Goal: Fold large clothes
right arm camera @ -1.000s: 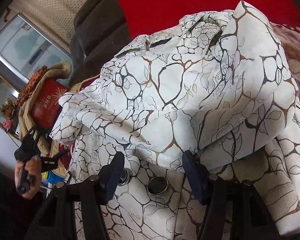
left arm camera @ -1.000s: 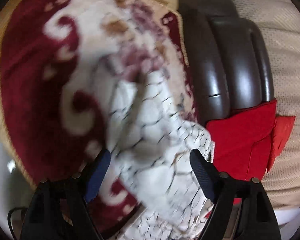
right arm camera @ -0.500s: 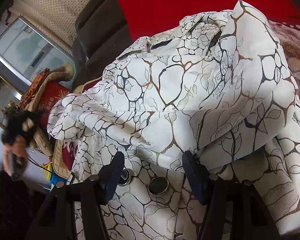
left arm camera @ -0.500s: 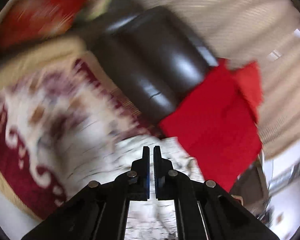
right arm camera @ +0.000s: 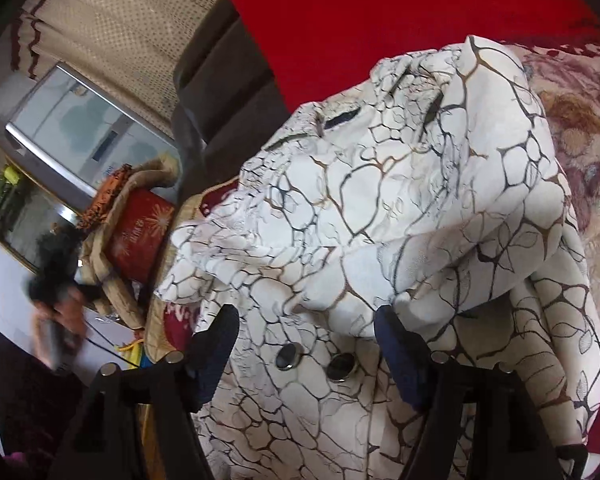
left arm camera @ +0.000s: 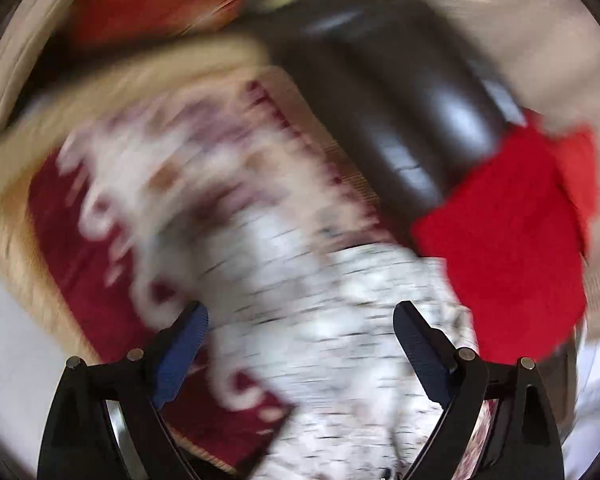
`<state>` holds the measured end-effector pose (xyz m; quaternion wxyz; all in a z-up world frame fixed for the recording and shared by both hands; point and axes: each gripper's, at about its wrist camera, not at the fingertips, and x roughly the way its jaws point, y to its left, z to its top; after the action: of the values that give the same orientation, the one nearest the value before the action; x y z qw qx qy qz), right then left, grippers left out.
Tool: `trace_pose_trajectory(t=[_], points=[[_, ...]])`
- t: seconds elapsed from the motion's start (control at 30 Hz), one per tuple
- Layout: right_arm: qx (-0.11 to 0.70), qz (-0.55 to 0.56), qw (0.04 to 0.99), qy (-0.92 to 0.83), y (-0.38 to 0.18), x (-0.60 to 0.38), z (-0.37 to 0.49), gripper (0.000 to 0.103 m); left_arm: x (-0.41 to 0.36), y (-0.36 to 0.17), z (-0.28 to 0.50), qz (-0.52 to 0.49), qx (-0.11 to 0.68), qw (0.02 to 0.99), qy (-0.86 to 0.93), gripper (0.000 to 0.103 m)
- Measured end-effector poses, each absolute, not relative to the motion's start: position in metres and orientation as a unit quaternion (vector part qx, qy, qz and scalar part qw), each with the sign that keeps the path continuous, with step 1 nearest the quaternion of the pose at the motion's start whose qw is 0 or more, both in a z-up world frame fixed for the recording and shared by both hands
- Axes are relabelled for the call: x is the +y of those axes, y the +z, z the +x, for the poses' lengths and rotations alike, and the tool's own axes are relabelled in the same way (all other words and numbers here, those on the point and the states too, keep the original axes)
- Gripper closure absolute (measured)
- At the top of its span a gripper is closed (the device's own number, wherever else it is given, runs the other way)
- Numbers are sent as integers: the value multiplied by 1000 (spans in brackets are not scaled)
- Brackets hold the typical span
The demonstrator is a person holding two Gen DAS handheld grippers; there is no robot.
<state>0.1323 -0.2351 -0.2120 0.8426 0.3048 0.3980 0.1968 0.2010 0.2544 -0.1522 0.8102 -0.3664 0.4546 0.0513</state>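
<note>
A white garment with a dark crackle print (right arm camera: 379,220) lies crumpled on a red and cream patterned blanket (right arm camera: 579,132). It has two round metal buttons (right arm camera: 341,367). My right gripper (right arm camera: 307,344) is open just above the garment, its fingers either side of the buttons, holding nothing. In the blurred left wrist view the same garment (left arm camera: 339,340) lies on the blanket (left arm camera: 100,240). My left gripper (left arm camera: 300,336) is open above the garment's edge and holds nothing.
A dark brown leather sofa arm (left arm camera: 399,100) and a red cloth (left arm camera: 507,248) lie behind the garment. The red cloth also shows in the right wrist view (right arm camera: 379,20). A red box (right arm camera: 140,236) and a screen (right arm camera: 76,128) stand at the left.
My left gripper was shut half a second ago and is now open again. It swings fast over the blanket. My right gripper stays open and has shifted slightly over the garment.
</note>
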Motion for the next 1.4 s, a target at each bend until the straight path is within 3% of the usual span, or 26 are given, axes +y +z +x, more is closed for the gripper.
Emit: trace_pose_trajectory(t=[0.17, 0.4, 0.47, 0.5, 0.53, 0.63, 0.9, 1.03, 1.13, 1.17, 1.2, 1.23, 1.3, 1.4], points=[[406, 302, 839, 200, -215, -225, 137, 29, 282, -237, 198, -499, 483, 716, 73, 9], [419, 297, 838, 185, -220, -220, 138, 29, 263, -252, 241, -525, 455, 719, 6, 10], [418, 299, 839, 180, -219, -222, 138, 29, 264, -255, 246, -529, 449, 720, 12, 29], [417, 298, 840, 179, -219, -222, 138, 29, 264, -255, 247, -529, 449, 720, 13, 69], [416, 296, 841, 177, -218, -222, 137, 29, 264, -254, 250, -529, 449, 720, 1, 89], [411, 292, 846, 174, -215, -223, 136, 29, 258, -238, 255, -493, 442, 750, -8, 92], [392, 295, 853, 179, -205, -229, 129, 29, 204, -96, 250, -365, 355, 855, -103, 94], [376, 307, 856, 177, -200, -238, 124, 29, 123, -11, 232, -275, 324, 884, -194, 94], [363, 316, 860, 169, -196, -248, 120, 29, 46, 19, 222, -201, 335, 879, -274, 93], [359, 320, 861, 166, -194, -253, 118, 29, 24, 22, 218, -179, 345, 873, -294, 89], [355, 323, 862, 162, -193, -258, 116, 29, 5, 22, 215, -162, 357, 866, -310, 72], [351, 326, 863, 158, -191, -264, 114, 29, -16, 21, 213, -145, 374, 854, -330, 47], [342, 336, 865, 149, -188, -277, 110, 29, -48, 14, 210, -109, 399, 839, -354, 28], [332, 351, 865, 136, -185, -295, 102, 29, -52, 3, 209, -89, 391, 847, -350, 27]])
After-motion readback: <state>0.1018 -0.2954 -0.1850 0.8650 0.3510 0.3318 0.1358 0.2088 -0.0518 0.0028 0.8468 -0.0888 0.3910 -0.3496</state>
